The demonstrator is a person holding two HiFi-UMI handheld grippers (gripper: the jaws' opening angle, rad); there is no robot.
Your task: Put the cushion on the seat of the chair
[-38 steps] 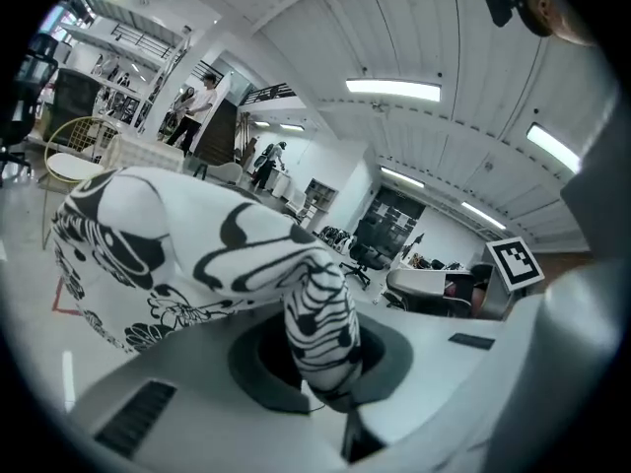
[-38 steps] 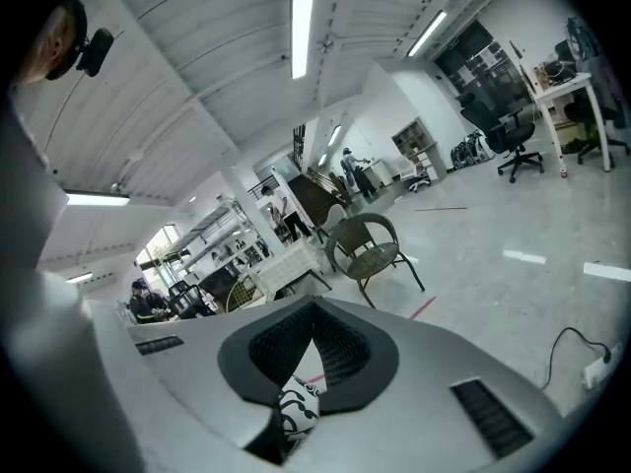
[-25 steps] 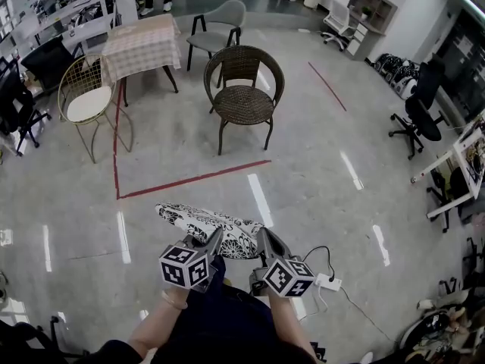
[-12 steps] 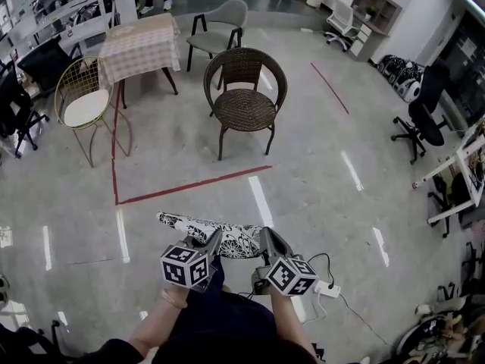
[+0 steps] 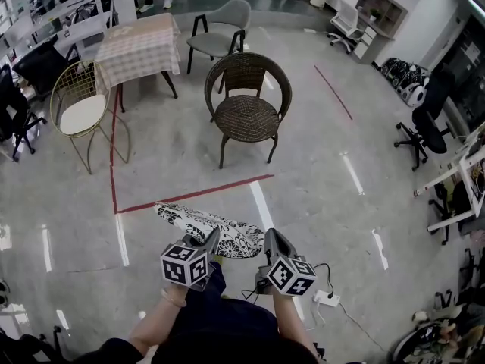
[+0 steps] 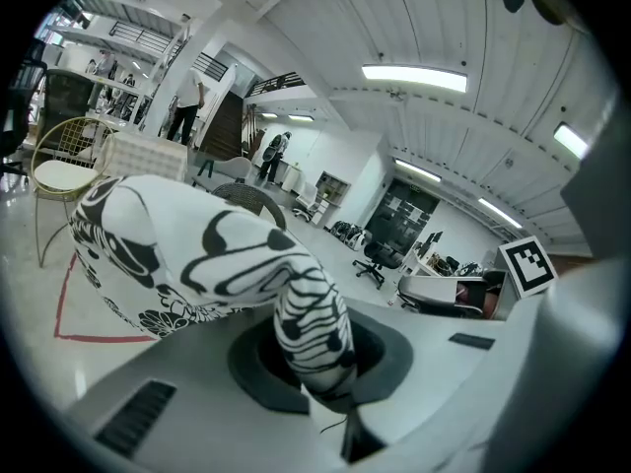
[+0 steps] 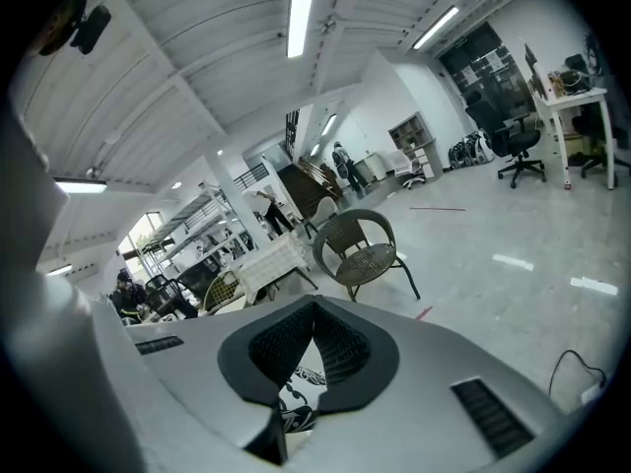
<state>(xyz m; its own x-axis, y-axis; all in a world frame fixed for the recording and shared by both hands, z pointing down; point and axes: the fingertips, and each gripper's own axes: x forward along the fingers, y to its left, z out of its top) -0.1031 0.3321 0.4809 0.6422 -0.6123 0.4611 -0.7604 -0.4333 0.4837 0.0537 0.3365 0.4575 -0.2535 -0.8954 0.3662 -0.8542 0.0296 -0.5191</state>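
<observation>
Left gripper (image 5: 212, 238) was clamped on the near edge of the cushion (image 5: 203, 221); the right gripper (image 5: 267, 238) seemed to pinch it too, so I could carry it flat, well short of the chair (image 5: 246, 117) ahead.

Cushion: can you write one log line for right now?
cushion: held up | left hand-held gripper: shut on it | right hand-held gripper: shut on it | chair: ahead, no cushion

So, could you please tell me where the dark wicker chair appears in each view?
Head view: wicker chair upper centre.
Left gripper view: its backrest peeks over the cushion, left of centre.
Right gripper view: whole chair, centre.
Shared landmark: the checked-cloth table beside it.
</observation>
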